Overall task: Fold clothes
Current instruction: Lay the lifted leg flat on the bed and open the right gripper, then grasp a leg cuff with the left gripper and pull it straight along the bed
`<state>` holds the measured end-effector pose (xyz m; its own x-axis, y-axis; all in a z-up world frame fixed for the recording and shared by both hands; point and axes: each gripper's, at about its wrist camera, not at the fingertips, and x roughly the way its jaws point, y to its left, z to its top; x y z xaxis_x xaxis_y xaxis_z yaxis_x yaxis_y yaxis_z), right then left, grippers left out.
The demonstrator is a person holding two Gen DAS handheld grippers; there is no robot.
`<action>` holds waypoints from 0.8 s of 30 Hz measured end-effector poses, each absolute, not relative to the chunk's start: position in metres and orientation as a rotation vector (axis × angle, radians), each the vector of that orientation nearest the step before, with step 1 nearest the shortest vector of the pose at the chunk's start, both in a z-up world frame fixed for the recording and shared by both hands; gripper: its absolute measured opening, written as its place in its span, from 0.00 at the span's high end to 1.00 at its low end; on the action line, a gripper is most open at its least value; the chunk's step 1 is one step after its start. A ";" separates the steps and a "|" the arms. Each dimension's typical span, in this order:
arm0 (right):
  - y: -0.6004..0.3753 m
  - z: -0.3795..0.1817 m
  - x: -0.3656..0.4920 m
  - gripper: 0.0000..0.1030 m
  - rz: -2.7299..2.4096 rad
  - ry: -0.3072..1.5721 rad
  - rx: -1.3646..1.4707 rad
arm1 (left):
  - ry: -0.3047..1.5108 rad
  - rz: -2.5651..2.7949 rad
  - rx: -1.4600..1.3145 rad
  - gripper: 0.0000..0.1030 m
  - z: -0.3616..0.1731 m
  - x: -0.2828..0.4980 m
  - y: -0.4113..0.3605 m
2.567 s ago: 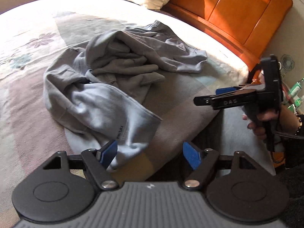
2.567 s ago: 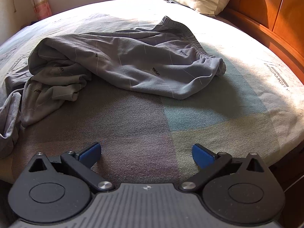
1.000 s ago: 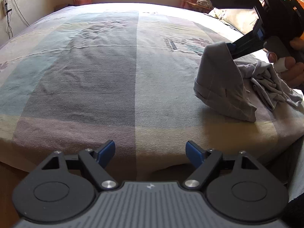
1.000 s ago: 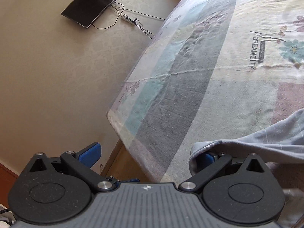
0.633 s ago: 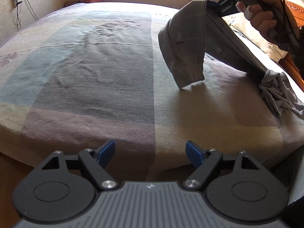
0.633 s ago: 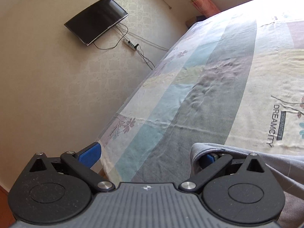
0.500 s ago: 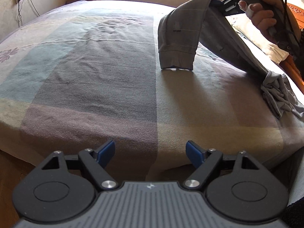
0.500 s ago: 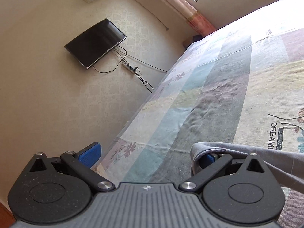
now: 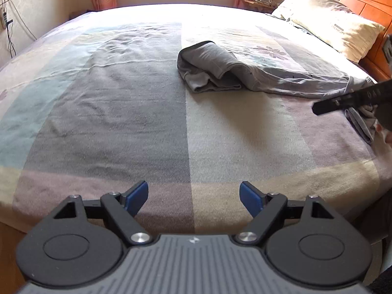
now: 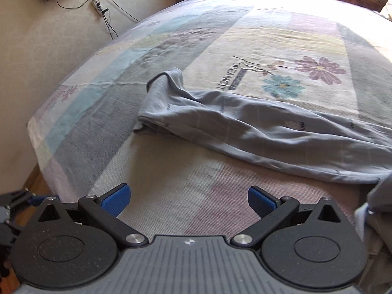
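The gray pants [image 10: 257, 125] lie stretched out across the bed [image 9: 122, 112], one end bunched up. Both tongs, left [image 9: 193, 196] and right [image 10: 188, 201], are wide and hold nothing. Grabbing only the top layer could leave the fold crooked.

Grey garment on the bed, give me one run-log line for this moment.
grey garment: stretched flat on bed, cuff end bunched | left tool: open, empty | right tool: open, empty | fold: not yet done
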<state>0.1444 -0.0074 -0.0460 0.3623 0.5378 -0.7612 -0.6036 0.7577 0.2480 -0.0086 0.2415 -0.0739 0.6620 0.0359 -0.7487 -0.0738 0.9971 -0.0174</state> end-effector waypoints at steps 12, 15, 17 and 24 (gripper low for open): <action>-0.073 -0.074 0.100 0.00 0.541 0.914 -0.124 | 0.713 0.126 0.203 0.20 -0.090 0.120 0.207; -0.079 -0.076 0.101 0.00 0.547 0.913 -0.092 | 0.689 0.138 0.161 0.20 -0.090 0.138 0.209; -0.080 -0.077 0.102 0.00 0.552 0.911 -0.093 | 0.672 0.128 0.098 0.20 -0.085 0.140 0.212; -0.076 -0.081 0.105 0.00 0.559 0.880 -0.105 | 0.603 0.253 0.079 0.20 -0.074 0.151 0.225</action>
